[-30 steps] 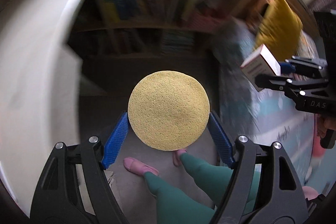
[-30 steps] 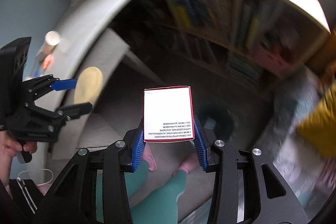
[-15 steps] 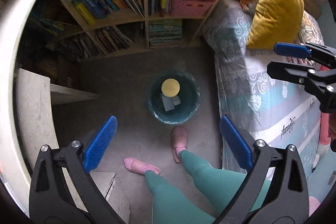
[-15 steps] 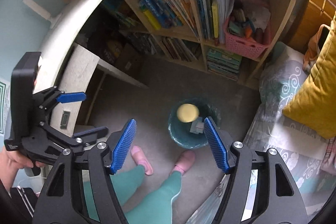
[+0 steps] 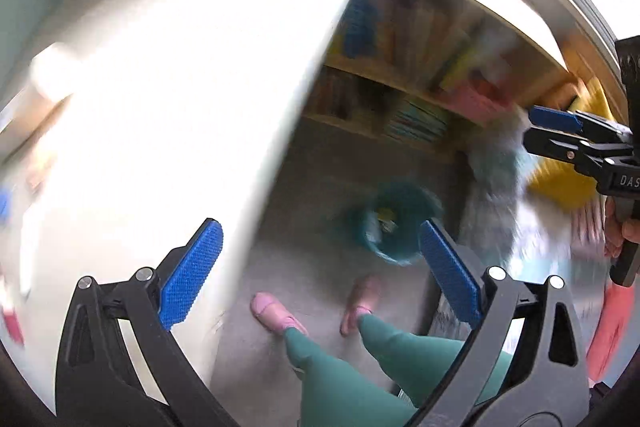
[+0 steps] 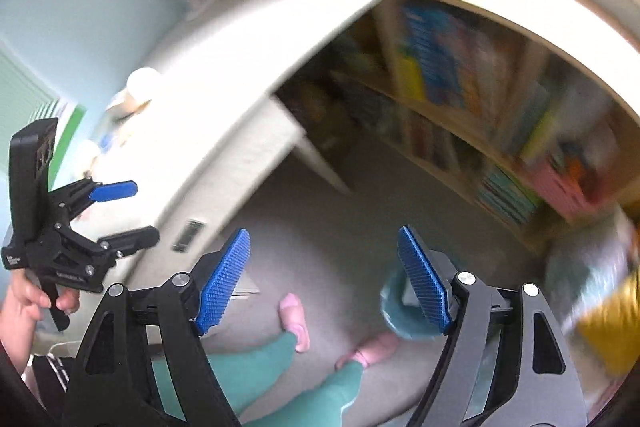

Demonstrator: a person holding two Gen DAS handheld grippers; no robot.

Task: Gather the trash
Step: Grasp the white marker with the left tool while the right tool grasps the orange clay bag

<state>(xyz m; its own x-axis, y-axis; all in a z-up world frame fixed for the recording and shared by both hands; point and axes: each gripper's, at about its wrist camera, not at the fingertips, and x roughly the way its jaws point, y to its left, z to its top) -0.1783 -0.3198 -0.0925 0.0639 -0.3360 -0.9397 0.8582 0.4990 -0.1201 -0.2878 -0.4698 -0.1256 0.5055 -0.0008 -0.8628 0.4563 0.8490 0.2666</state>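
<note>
A teal trash bin (image 5: 394,223) stands on the grey floor with dropped trash inside, blurred. It also shows in the right wrist view (image 6: 394,301), partly hidden behind the right finger. My left gripper (image 5: 320,271) is open and empty, high above the floor beside the white desk (image 5: 160,107). My right gripper (image 6: 324,279) is open and empty, also high above the floor. Each gripper shows in the other's view: the right one (image 5: 560,135) at the right edge, the left one (image 6: 116,211) at the left.
The white desk (image 6: 224,99) fills the left, with small blurred items on it. A bookshelf (image 6: 480,99) full of books stands at the back. A bed with a yellow pillow (image 5: 560,183) lies on the right. The person's green legs and pink slippers (image 5: 276,311) stand by the bin.
Both grippers have opened and dropped the yellow round sponge and the white box into the bin. Now both views swing left toward the desk, with motion blur.
</note>
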